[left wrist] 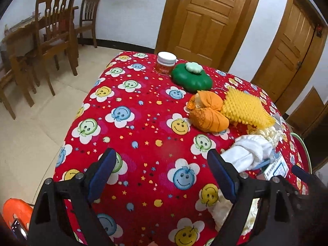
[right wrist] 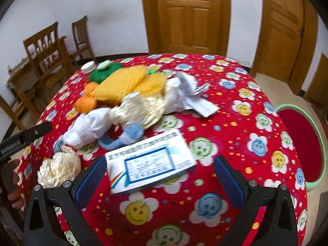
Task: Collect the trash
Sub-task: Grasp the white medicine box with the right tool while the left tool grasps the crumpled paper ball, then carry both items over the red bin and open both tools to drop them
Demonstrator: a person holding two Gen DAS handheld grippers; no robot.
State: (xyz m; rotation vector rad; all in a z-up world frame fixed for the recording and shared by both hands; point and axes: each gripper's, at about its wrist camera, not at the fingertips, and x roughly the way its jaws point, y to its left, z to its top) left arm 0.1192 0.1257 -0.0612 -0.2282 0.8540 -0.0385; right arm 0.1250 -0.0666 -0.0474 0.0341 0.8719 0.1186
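Observation:
A pile of trash lies on the red smiley tablecloth [right wrist: 235,135]: a white and blue medicine box [right wrist: 150,163], crumpled white paper [right wrist: 190,92], yellow foam netting [right wrist: 131,81], orange peel [right wrist: 86,102], white foam wrap [right wrist: 90,127] and a cream crumpled wad [right wrist: 59,168]. My right gripper [right wrist: 160,176] is open, its fingers on either side of the medicine box's near end. My left gripper [left wrist: 162,172] is open and empty over bare cloth, left of the white wrap [left wrist: 246,151]. The orange peel [left wrist: 207,112] and yellow netting [left wrist: 244,106] lie beyond it.
A green flower-shaped container [left wrist: 190,78] and a white-lidded jar [left wrist: 166,62] stand at the table's far side. A green-rimmed red bin [right wrist: 303,145] sits right of the table. Wooden chairs [left wrist: 55,34] and doors [left wrist: 207,18] stand behind.

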